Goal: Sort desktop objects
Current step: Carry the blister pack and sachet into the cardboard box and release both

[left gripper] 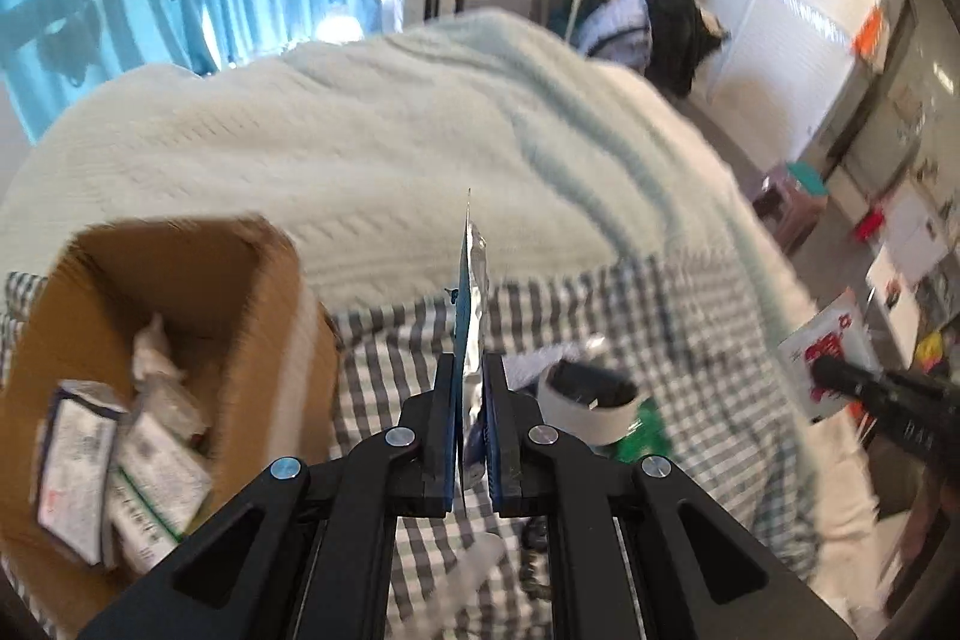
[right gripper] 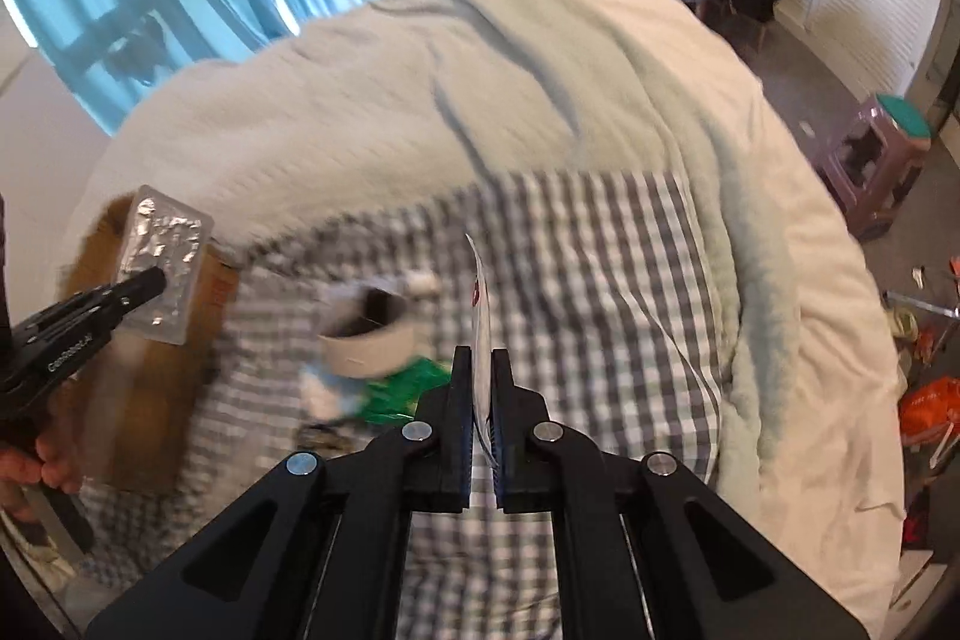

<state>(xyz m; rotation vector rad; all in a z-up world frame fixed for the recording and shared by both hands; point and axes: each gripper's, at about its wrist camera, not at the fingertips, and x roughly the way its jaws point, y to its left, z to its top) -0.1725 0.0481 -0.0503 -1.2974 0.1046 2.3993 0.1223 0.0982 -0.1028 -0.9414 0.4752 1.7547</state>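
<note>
My left gripper [left gripper: 471, 370] is shut on a silver foil blister pack [left gripper: 471, 292], seen edge-on above the checked sheet; the pack also shows flat in the right wrist view [right gripper: 162, 256], held over the cardboard box [right gripper: 144, 340]. My right gripper [right gripper: 482, 364] is shut on a thin white packet with red print [right gripper: 483, 316]; that packet shows in the left wrist view [left gripper: 828, 352] at the right. The brown cardboard box [left gripper: 264, 280] at the left holds several medicine boxes [left gripper: 78, 460].
A white tape roll [left gripper: 591, 409] and a green wrapper [left gripper: 645, 436] lie on the grey checked sheet [right gripper: 600, 250]. A pale green blanket [left gripper: 390, 130] covers the bed behind. A purple stool [right gripper: 870, 160] stands on the floor at the right.
</note>
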